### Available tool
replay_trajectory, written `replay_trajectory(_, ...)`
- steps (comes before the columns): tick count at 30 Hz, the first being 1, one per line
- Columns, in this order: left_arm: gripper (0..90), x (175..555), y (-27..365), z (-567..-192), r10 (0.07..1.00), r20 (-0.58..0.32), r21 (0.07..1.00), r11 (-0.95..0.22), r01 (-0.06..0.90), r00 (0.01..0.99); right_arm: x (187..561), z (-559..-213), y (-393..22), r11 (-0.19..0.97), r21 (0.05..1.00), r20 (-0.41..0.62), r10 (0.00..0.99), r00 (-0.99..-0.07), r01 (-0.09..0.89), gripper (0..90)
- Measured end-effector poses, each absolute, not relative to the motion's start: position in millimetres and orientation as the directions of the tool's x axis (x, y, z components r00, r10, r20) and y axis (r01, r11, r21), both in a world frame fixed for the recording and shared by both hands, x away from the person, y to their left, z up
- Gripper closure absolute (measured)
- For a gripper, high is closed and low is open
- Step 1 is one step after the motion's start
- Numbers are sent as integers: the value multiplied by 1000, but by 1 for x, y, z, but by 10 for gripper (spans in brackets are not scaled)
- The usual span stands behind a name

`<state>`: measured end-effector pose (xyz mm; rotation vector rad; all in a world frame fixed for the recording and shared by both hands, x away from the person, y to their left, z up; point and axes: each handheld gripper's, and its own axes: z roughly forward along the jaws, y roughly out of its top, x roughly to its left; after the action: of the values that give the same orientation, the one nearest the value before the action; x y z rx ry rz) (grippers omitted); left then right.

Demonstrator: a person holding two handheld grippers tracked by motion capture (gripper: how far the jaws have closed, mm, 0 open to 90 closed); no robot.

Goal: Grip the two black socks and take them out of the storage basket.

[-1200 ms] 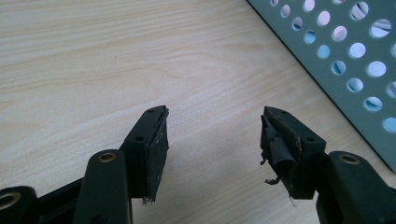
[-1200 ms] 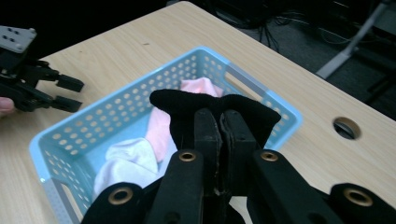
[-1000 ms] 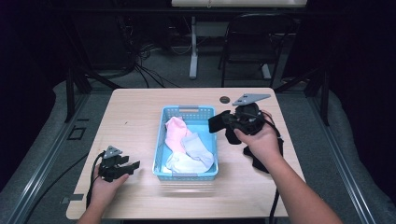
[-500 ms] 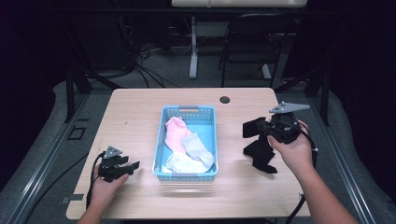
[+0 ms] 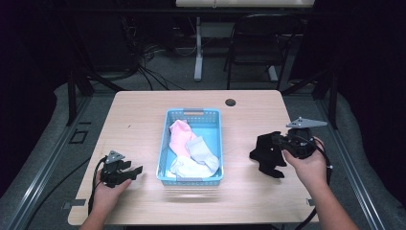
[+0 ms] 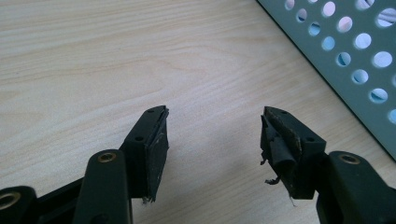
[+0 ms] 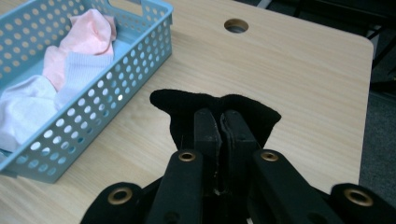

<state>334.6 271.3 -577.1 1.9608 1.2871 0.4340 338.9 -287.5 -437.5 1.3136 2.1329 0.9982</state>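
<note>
— Grippers first: how did the left gripper [image 5: 128, 170] stand?

— It sat low at the near left of the table [image 5: 143, 115], just beside the basket [image 5: 193, 114]. Its jaws were spread wide with only bare wood between them; the left gripper view showed worn pads [image 6: 156, 156] and the basket's holed wall at the upper right.

— And the right gripper [image 5: 273, 148]?

— Jaws pressed together on a black sock [image 5: 266, 154]. The sock hung from them to the right of the basket, well apart from it, its lower end down near the tabletop; I could not tell whether it touched. In the right gripper view the sock [image 7: 184, 109] bulged out on both sides of the closed jaws.

— What lay in the basket?

— A pink sock [image 5: 179, 136] toward the far end, a grey sock [image 5: 201, 148] beside it, a white sock [image 5: 189, 166] at the near end. A round hole [image 5: 230, 102] sat in the table past the basket.
</note>
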Motion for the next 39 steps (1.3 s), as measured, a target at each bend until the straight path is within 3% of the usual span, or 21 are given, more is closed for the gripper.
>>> replay_trajectory(21,417,334,272,-577,891,-110,733,-226,641,441,371,-526,-265,260,695,55,911,-409,671,820)
replay_trajectory(39,415,334,271,-577,890,-110,734,-227,641,442,350,-509,-256,263,752,39,897,-440,604,603)
